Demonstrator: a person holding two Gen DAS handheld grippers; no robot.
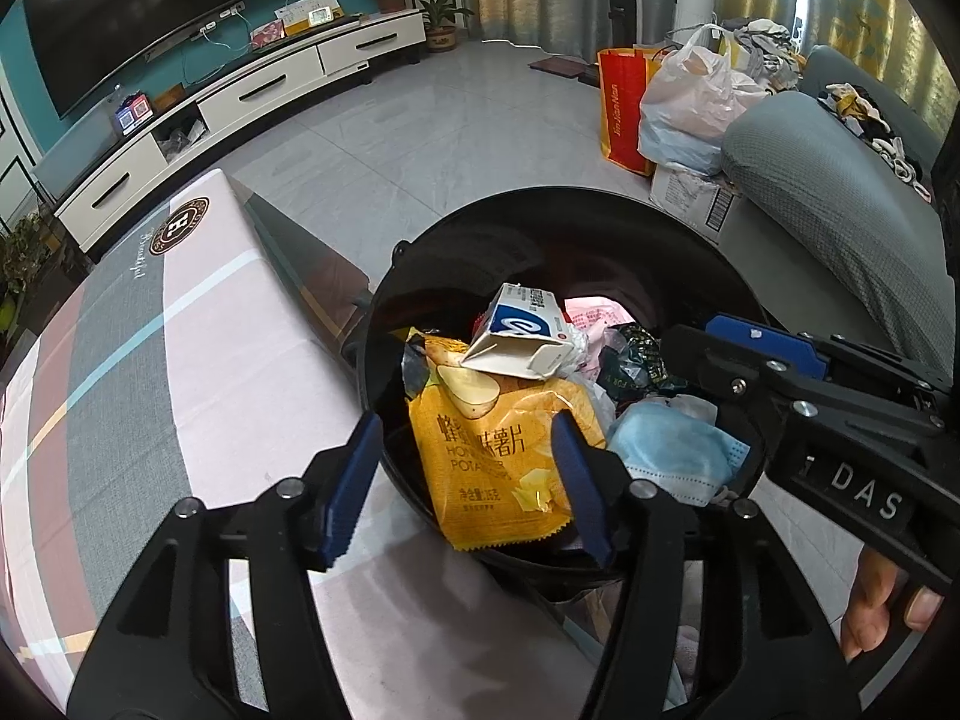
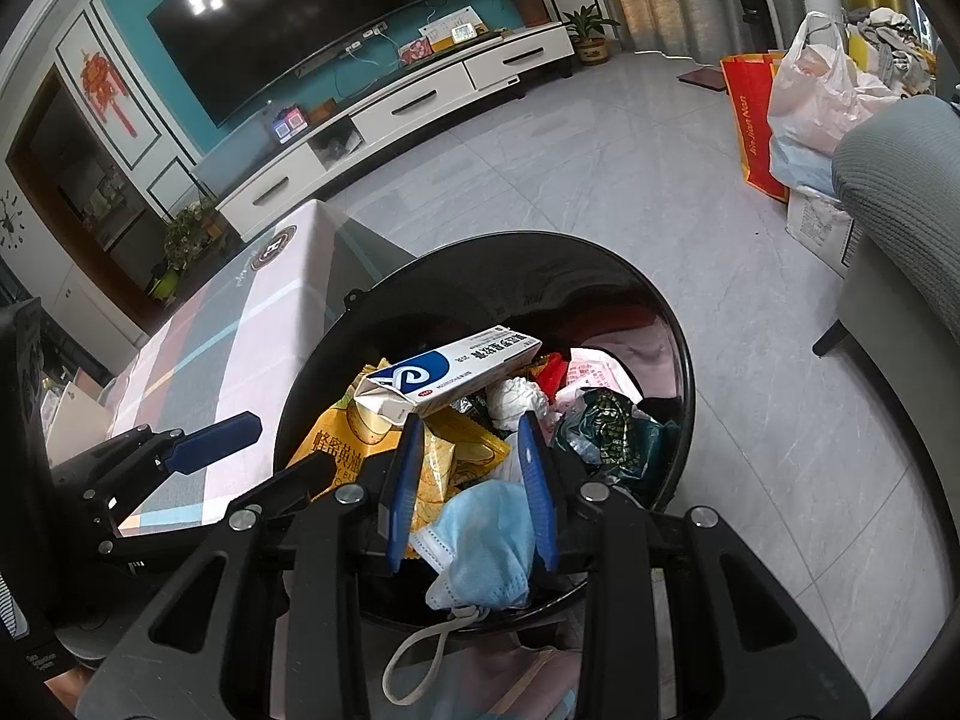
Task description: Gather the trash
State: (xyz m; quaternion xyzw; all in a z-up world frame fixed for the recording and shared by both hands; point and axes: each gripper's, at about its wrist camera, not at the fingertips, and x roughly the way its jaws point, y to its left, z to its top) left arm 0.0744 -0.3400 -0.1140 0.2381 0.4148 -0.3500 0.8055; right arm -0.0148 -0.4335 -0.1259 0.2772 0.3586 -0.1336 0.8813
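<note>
A round black trash bin [image 1: 540, 210] stands beside the table and holds a yellow chip bag [image 1: 504, 450], a white and blue carton [image 1: 528, 330], a blue face mask [image 1: 672, 450], a dark green wrapper [image 1: 636, 354] and pink paper. My left gripper [image 1: 468, 480] is open above the bin's near rim, the chip bag lying below it. My right gripper [image 2: 471, 474] is open above the bin [image 2: 600, 264], over the face mask [image 2: 486, 546], the carton [image 2: 450, 372] and the chip bag [image 2: 336, 450]. The right gripper also shows in the left wrist view [image 1: 780, 372].
A table with a pink and grey patterned cloth [image 1: 150, 360] lies left of the bin. A grey sofa [image 1: 840, 192] stands at the right, with a red shopping bag [image 1: 624, 108] and a white plastic bag [image 1: 696, 96] on the tiled floor. A white TV cabinet [image 1: 240, 102] lines the far wall.
</note>
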